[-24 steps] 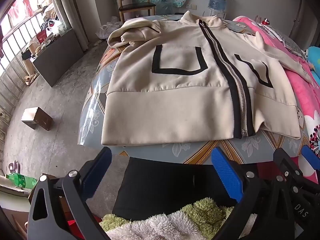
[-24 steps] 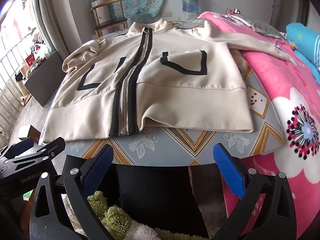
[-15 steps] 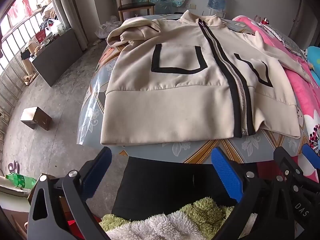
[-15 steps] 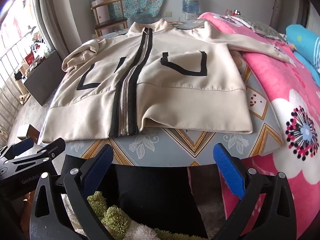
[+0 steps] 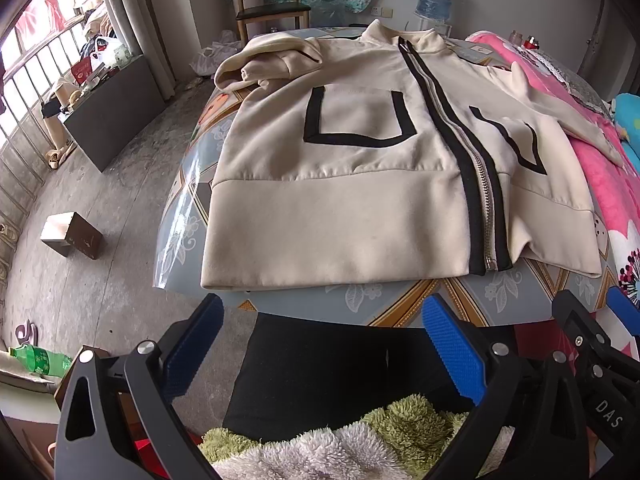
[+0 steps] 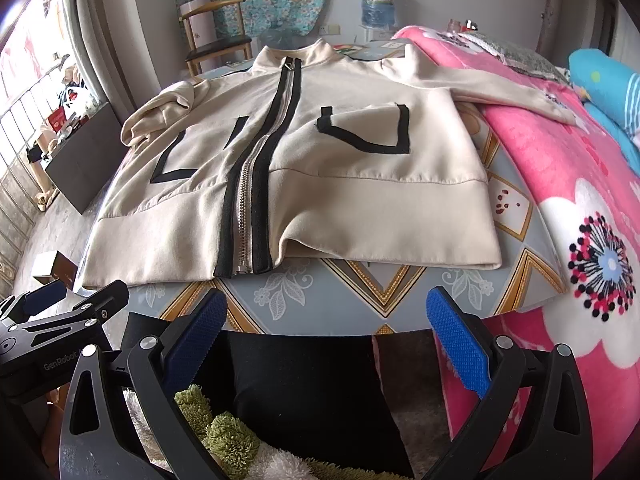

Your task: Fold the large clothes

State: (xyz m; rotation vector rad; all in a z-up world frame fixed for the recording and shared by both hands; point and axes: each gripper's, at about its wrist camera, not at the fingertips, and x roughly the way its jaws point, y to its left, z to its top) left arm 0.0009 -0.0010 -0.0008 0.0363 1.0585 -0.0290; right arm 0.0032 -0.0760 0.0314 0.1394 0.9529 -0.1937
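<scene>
Left wrist view: my left tongs (image 5: 320,344) are spread wide w/ nothing between the blue pads, hanging off the near edge of the desk (image 5: 400,300). The cream zip jacket (image 5: 340,184) lies flat on the desk, front up, straight ahead and above the tongs, apart from them. Its long axis runs away from me: hem nearest, collar at the far end, zipper (image 5: 476,184) slanting to the right of centre here. So the hem's left corner and the bunched left sleeve (image 5: 264,60) are on this hand's side; I judge the left takes that half. This view also shows the floor left of the desk, a small box (image 5: 72,236) on it and a chair (image 5: 272,8) beyond the collar. My right tongs' frame peeks in at the right edge.

Right wrist view: right tongs (image 6: 326,338) also spread, empty, below the desk edge. Jacket ahead again, hem nearest, zipper now left of centre, so the hem's right corner is nearer this hand. Only here do I see the right sleeve (image 6: 500,88) stretched out onto the pink blanket (image 6: 560,208) beside the desk, and the hem lifted a bit by the zipper foot. Folding not yet begun, I'd say.
</scene>
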